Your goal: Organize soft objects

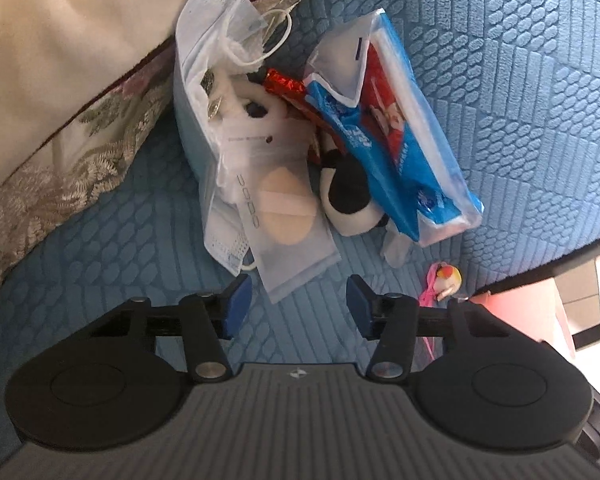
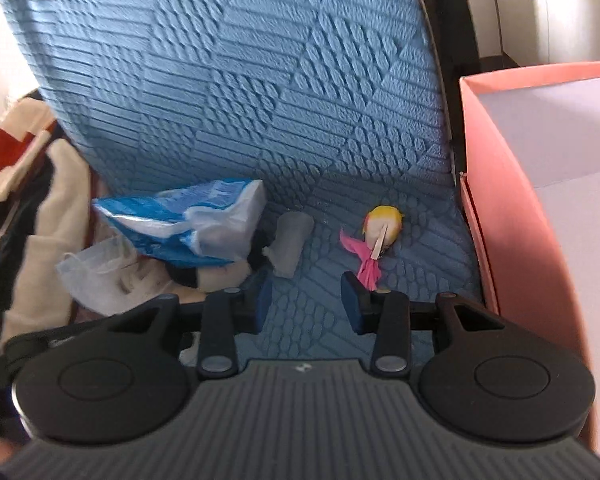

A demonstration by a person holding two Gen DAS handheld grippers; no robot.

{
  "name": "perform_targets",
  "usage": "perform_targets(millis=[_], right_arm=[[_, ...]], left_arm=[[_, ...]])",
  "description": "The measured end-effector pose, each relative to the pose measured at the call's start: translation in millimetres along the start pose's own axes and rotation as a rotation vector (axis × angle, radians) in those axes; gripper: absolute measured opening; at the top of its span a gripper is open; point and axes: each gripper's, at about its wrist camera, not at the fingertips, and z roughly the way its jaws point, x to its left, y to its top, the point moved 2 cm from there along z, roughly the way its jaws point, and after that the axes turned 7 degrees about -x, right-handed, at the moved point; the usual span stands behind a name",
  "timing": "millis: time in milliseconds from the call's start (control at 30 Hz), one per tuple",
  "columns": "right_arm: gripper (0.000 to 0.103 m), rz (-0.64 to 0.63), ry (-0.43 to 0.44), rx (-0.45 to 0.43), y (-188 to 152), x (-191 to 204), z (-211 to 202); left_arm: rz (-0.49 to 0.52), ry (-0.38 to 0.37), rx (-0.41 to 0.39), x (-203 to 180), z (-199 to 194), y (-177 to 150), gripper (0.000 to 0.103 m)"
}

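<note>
A pile of soft things lies on the blue quilted cover [image 1: 520, 100]: face masks [image 1: 216, 32], a clear pouch with a beige powder puff [image 1: 288, 216], a black-and-white plush toy [image 1: 348, 196] and a blue-and-red tissue pack [image 1: 400, 132]. A small yellow-headed doll with a pink ribbon [image 1: 446, 280] lies apart at the right. My left gripper [image 1: 298, 306] is open and empty, just short of the pouch. My right gripper [image 2: 306, 306] is open and empty, with the doll [image 2: 380, 236] just beyond its right finger and the tissue pack [image 2: 188, 220] to its left.
A pink open box [image 2: 512, 208] stands right of the cover, its corner also in the left wrist view [image 1: 520, 316]. A cream pillow with floral trim [image 1: 72, 80] lies behind the pile. Patterned cloth [image 2: 24, 184] lies at the left of the right wrist view.
</note>
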Motion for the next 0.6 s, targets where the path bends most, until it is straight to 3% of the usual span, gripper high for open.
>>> perform_targets(millis=[333,500,600], right_arm=[[0.044,-0.114,-0.197,-0.011,17,-7,33],[0.042,-0.067,-0.113,0.066,18,-15,43],[0.043,-0.077,-0.131,0.131,12,-19,52]], left_arm=[[-0.022,0.043,-0.004,6,11,5,0.045],[-0.025,0.031,-0.002,2,17,1,0.042],[-0.01,0.025,0.005,-4,22,-4,0.032]])
